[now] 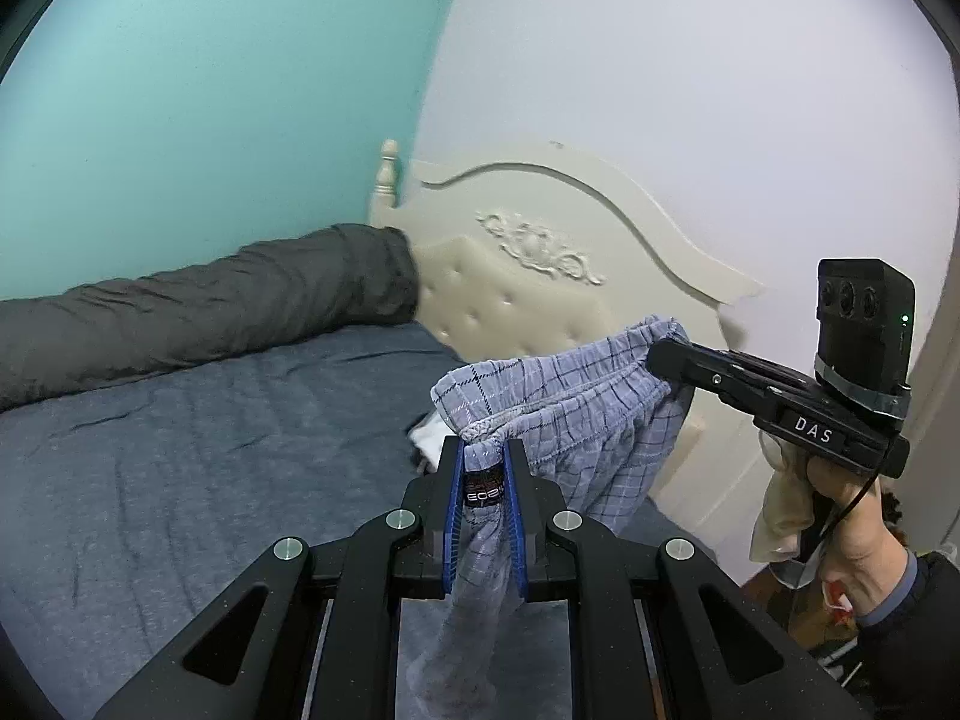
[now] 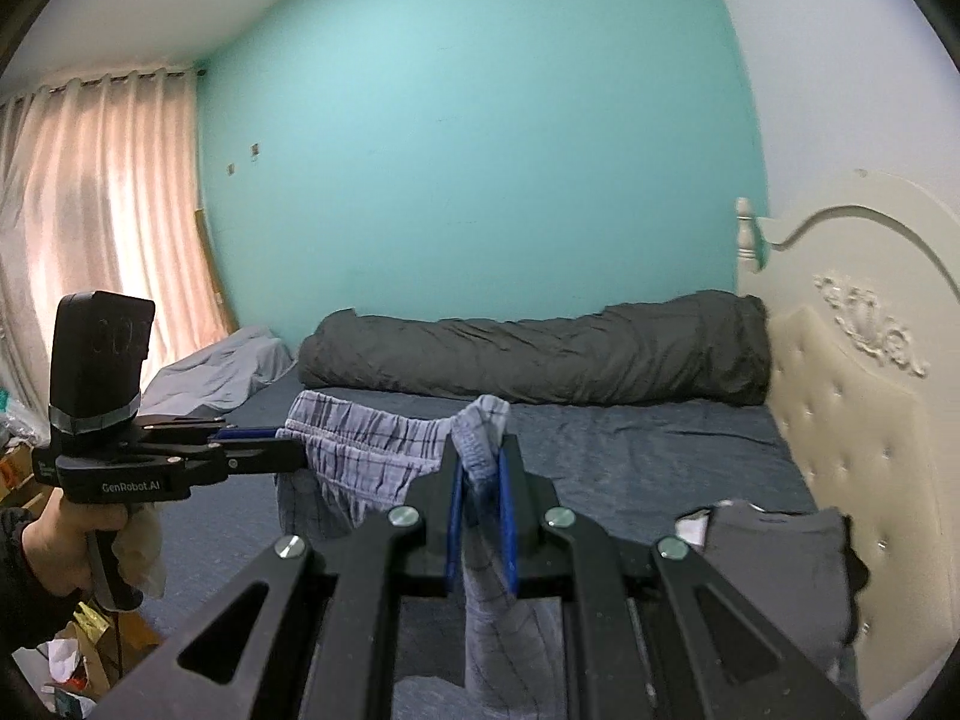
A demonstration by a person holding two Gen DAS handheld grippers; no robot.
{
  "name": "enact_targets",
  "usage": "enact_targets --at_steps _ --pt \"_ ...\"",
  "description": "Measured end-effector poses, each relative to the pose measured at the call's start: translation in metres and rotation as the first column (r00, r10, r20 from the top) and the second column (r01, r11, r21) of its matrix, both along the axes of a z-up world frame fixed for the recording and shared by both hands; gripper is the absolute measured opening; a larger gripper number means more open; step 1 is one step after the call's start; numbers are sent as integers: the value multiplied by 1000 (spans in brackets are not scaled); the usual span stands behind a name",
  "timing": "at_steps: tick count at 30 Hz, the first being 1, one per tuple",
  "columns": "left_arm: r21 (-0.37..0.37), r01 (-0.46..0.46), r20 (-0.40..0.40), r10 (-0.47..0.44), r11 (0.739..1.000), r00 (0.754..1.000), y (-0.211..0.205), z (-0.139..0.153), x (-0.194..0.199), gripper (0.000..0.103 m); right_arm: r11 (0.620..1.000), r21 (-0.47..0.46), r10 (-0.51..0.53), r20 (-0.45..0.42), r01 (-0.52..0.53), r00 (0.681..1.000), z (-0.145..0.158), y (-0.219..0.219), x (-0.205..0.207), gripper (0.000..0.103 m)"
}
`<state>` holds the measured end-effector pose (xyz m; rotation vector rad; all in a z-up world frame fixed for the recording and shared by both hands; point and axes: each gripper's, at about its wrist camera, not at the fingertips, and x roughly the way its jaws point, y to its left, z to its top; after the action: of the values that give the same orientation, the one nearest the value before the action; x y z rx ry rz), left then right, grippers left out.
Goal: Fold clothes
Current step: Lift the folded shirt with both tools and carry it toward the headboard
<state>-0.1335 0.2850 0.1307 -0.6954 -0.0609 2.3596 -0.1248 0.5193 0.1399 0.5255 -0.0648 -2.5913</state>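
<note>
Both tongs are raised above the bed, each pinching one end of the waistband of a pair of blue checked shorts (image 1: 576, 408). The left tongs (image 1: 485, 456) are pressed together on a bunched corner of the elastic band, with a dark label showing between the blue pads; cloth hangs down through the jaws. The right tongs (image 2: 480, 474) are likewise clamped on the opposite corner of the band. The shorts (image 2: 354, 450) are off the mattress, held in the air. The waistband runs across from one pair of tongs to the other, roughly level and a little slack; this is the long axis. The legs hang downward from it.

Beneath lies the bed (image 1: 180, 450), covered in a dark blue-grey sheet, creased. At its near right edge in the right view rests a dark grey folded garment (image 2: 774, 564) with something white under it. Further back, a dark grey rolled quilt (image 2: 540, 360) lies along the far side against the turquoise wall (image 2: 468, 150). A cream padded headboard (image 1: 540, 276) with carved trim stands at the head against a pale wall. A pale grey cloth heap (image 2: 222, 372) sits at the foot end, and pink curtains (image 2: 90, 192) hang beyond it.
</note>
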Motion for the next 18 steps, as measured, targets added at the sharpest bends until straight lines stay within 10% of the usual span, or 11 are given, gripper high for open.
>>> enact_targets --at_steps 18 --pt "-28 139 38 -138 990 990 146 -5 -23 14 986 -19 -165 19 165 986 -14 130 33 10"
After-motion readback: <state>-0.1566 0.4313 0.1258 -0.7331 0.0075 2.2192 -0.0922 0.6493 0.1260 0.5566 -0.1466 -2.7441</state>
